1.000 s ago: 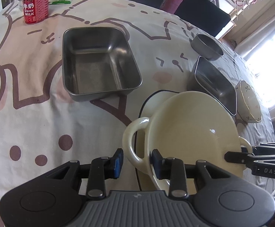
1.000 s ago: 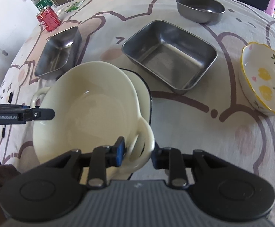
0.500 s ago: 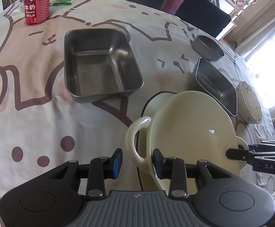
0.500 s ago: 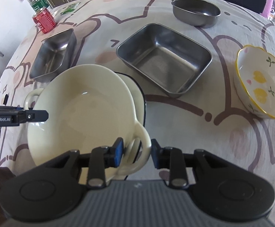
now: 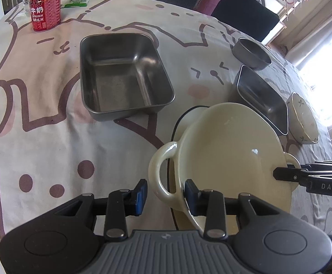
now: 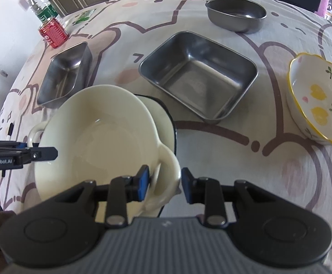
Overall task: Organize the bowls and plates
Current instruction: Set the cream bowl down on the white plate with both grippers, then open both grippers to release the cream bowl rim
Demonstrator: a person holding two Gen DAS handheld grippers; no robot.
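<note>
A cream two-handled bowl (image 5: 230,150) (image 6: 97,143) sits tilted on a cream plate with a dark rim (image 5: 186,121) (image 6: 163,116). My left gripper (image 5: 164,193) is open, its fingers either side of the bowl's left handle (image 5: 158,175). My right gripper (image 6: 163,182) is open around the right handle (image 6: 168,169). A deep steel tray (image 5: 120,73) (image 6: 67,73), a wider steel tray (image 6: 198,77) (image 5: 262,98), an oval steel bowl (image 6: 236,16) (image 5: 250,54) and a yellow-rimmed flowered bowl (image 6: 319,98) (image 5: 303,121) stand on the tablecloth.
A red milk can (image 5: 45,10) (image 6: 53,34) and a green-labelled bottle (image 6: 40,9) stand at the far side. Dark chairs (image 5: 234,6) line the table's far edge. The cartoon tablecloth (image 5: 40,125) covers the round table.
Both grippers have opened wider around the bowl's handles. The bowl has settled slightly lower onto the plate.
</note>
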